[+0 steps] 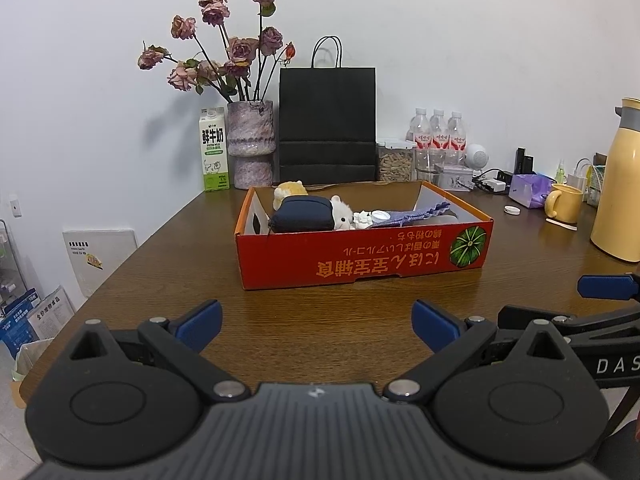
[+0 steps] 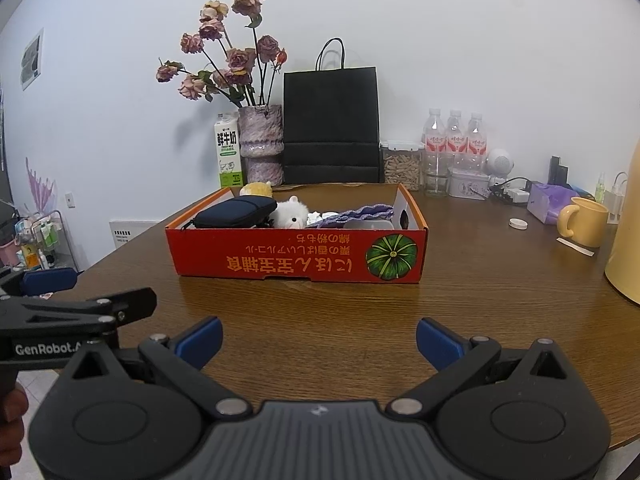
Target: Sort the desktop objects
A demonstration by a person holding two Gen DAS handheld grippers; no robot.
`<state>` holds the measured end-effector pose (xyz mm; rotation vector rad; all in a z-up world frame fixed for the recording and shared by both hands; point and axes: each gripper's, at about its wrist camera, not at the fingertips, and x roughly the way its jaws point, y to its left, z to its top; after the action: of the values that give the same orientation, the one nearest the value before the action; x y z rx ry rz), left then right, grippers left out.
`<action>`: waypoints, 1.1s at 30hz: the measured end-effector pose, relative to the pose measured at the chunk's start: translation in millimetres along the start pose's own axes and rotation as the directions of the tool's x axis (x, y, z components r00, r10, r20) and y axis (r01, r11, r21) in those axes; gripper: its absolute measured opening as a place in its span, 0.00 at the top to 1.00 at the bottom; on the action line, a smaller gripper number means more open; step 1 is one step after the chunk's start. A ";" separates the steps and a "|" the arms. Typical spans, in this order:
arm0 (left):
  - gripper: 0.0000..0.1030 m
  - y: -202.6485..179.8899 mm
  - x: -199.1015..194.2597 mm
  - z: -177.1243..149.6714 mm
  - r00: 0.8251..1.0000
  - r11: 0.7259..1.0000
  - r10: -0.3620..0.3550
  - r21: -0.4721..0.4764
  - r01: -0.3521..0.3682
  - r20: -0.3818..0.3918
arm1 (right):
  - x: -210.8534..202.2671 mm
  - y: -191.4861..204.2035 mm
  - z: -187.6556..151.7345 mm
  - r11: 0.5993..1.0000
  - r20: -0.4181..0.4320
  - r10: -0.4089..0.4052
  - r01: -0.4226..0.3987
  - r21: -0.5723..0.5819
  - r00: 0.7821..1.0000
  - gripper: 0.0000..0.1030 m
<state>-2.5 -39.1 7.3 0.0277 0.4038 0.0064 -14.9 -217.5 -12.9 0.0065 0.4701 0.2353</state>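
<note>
1 red cardboard box (image 1: 360, 250) sits on the wooden table (image 1: 168, 272), ahead of both grippers and apart from them. Inside it lie 1 dark blue pouch (image 1: 302, 214) at the left, 1 white plush toy (image 1: 342, 214) beside it, 1 yellow plush toy (image 1: 289, 191) at the far left corner, 1 purple knitted cloth (image 1: 420, 214) toward the right, and some small white pieces between, too small to identify.

Along the far edge stand 1 milk carton (image 1: 215, 149), 1 vase of dried roses (image 1: 251, 144), 1 black paper bag (image 1: 327, 124), 1 clear container of pale sticks (image 1: 395, 160) and 3 water bottles (image 1: 439, 130). At the right are 1 yellow mug (image 1: 565, 203), 1 purple tissue pack (image 1: 528, 190), 1 small white lid (image 1: 512, 210) and 1 tall yellow thermos (image 1: 618, 184).

The left gripper (image 1: 316, 326) has its 2 blue-padded fingers (image 1: 200, 325) spread wide, holding nothing, above bare tabletop. The right gripper (image 2: 319, 340) is likewise wide apart and empty, over bare wood nearer than the box. Each gripper shows at the edge of the other's view, side by side.

The table is dark brown woodgrain. A plain white wall (image 1: 460, 40) stands behind it; a wire rack with bottles (image 2: 44, 236) stands on the floor at the far left.
</note>
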 end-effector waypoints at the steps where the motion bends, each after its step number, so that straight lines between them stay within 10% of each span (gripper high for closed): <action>1: 0.00 0.1 0.0 0.0 1.000 1.000 0.000 0.000 0.000 0.000 | 0.3 0.0 0.0 1.000 0.000 0.000 0.000 0.000 1.000 0.00; 33: 0.00 0.9 0.1 0.4 1.000 1.000 0.006 0.007 -0.006 0.004 | 0.2 -1.0 0.8 1.000 0.000 0.000 0.000 -0.001 1.000 0.00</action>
<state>-2.2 -38.2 7.7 0.0360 0.3999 0.0106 -14.1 -218.5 -12.4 0.0058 0.4703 0.2355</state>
